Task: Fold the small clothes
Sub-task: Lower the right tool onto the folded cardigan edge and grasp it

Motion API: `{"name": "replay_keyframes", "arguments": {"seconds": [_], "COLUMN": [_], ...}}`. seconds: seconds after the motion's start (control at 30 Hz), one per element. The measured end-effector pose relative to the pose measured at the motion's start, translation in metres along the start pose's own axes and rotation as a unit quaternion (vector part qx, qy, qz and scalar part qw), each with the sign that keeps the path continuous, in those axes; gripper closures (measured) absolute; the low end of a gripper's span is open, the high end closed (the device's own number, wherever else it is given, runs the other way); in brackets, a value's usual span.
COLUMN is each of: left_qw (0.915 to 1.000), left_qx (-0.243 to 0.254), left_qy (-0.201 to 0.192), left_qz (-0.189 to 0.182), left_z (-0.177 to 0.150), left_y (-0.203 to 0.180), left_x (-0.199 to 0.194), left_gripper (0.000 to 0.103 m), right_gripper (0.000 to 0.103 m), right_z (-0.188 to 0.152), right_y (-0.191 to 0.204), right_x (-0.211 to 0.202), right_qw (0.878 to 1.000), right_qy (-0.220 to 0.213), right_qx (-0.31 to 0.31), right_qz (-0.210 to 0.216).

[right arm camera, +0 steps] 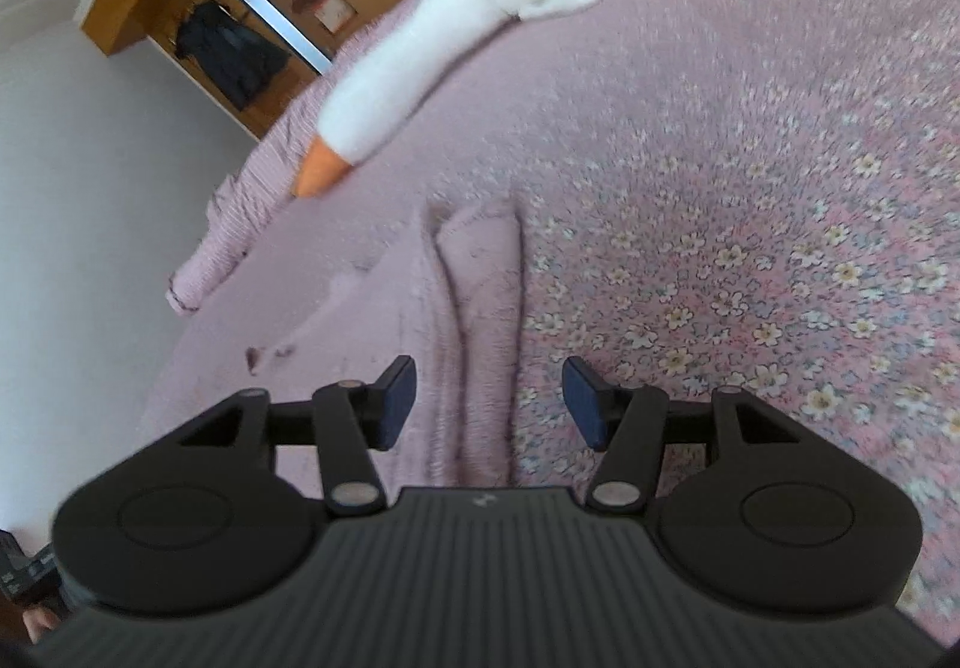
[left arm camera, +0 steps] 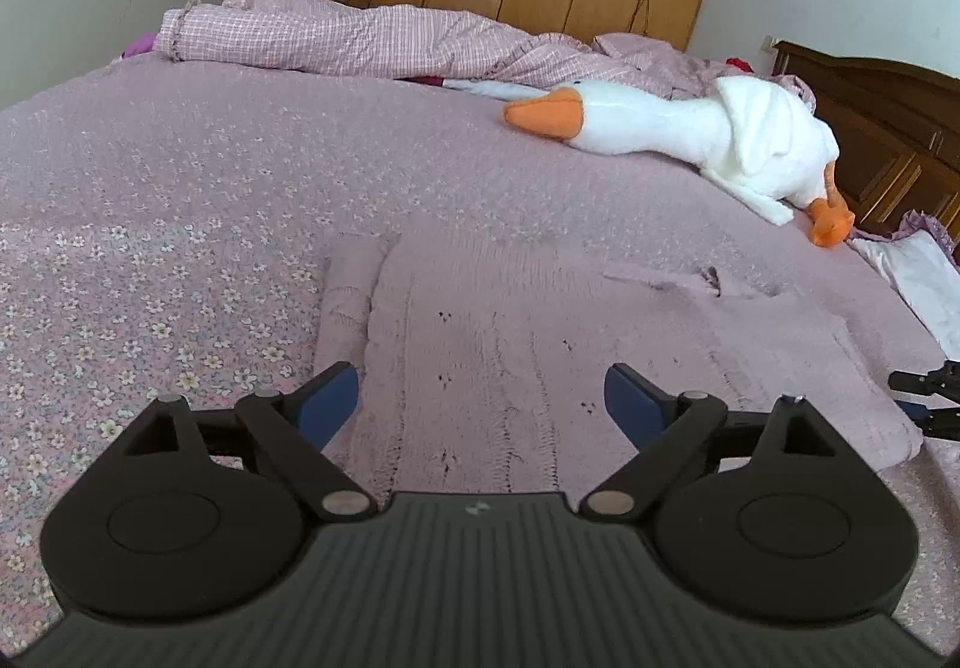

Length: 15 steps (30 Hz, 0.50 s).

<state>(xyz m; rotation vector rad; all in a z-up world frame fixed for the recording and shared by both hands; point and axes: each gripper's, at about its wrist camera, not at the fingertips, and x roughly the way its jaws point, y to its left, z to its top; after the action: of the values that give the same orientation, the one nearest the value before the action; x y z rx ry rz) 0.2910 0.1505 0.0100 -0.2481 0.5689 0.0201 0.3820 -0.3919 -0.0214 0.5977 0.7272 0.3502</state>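
The pink knitted garment (left arm camera: 540, 344) lies flat on the flowered bedspread (left arm camera: 150, 260), one side already turned in. Both grippers hang above it, the left gripper (left arm camera: 480, 398) and the right gripper (right arm camera: 489, 398) with fingers apart and empty. For a clean fold, I think each should pinch one near corner (both layers), then lift together evenly.

Soft, even daylight filled the room — no hard shadows on the bedspread (left arm camera: 180, 200). The left wrist view was crisp; the right wrist view was smeared by motion blur, the plush goose (right arm camera: 420, 62) gone fuzzy. Both pictures bowed at the edges, corners dark — the goose's white glared a little.
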Motion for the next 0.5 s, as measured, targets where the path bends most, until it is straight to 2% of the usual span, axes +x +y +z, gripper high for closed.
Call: {"name": "replay_keyframes", "arguments": {"seconds": [0.13, 0.33, 0.5], "left_qw": [0.9999, 0.9995, 0.9991], "left_qx": [0.015, 0.026, 0.033], "left_qy": [0.003, 0.017, 0.023], "left_qz": [-0.004, 0.003, 0.012], "left_z": [0.002, 0.003, 0.000], "left_y": [-0.002, -0.003, -0.002], "left_x": [0.012, 0.033, 0.044], "left_gripper": [0.010, 0.010, 0.010], "right_gripper": [0.046, 0.049, 0.050], "right_z": [0.006, 0.021, 0.036], "right_y": [-0.004, -0.022, -0.023], "right_x": [0.022, 0.044, 0.061], "right_qw": [0.999, 0.995, 0.993], "right_qy": [0.014, 0.010, 0.008], "right_qx": [-0.001, 0.045, 0.046], "right_qz": [0.029, 0.094, 0.105]}}
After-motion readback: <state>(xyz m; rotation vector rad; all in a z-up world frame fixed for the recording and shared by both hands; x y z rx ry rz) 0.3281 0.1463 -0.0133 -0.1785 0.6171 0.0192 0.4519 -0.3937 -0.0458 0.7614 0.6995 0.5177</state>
